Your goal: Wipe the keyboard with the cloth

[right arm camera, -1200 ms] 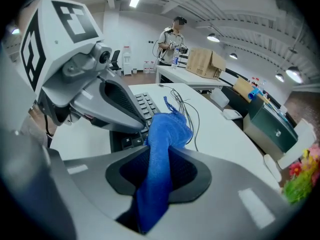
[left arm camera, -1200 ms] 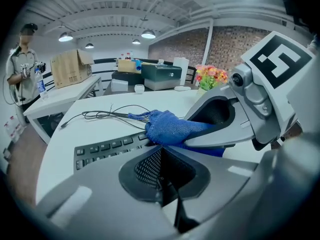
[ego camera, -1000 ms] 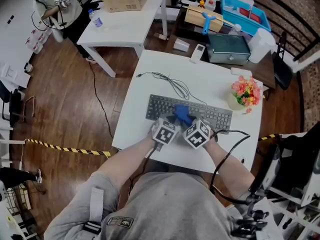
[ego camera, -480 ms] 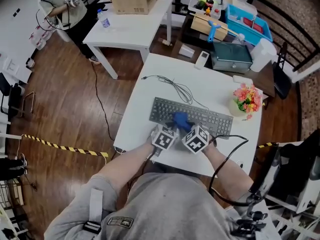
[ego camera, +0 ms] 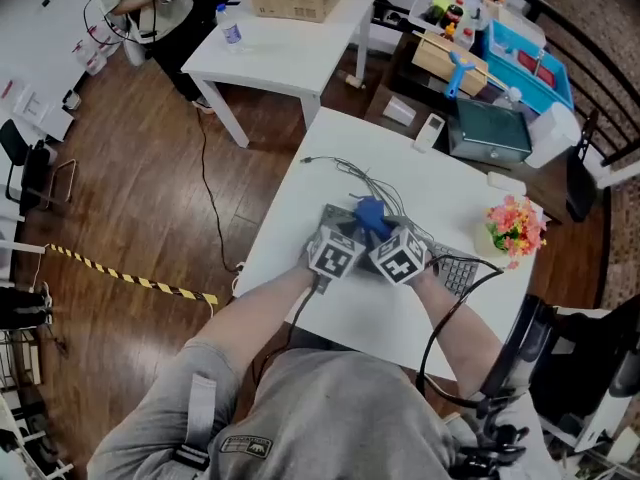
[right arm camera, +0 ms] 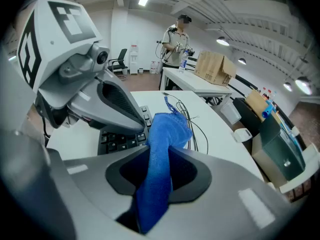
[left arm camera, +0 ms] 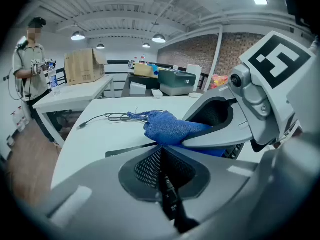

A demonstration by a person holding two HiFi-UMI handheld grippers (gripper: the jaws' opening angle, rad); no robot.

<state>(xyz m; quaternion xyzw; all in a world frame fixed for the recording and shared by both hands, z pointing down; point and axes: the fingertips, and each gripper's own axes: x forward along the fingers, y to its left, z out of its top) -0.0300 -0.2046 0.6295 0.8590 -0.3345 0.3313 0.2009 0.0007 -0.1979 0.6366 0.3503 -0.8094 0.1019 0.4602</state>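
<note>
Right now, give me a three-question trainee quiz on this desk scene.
1. Which gripper clamps the blue cloth? A: left. B: right. C: neither.
2. True or false: the keyboard lies on the white table.
3. Fill in: near the table's right edge in the head view stand pink and orange ___.
Key: 1 B, the right gripper; 2 true; 3 flowers.
</note>
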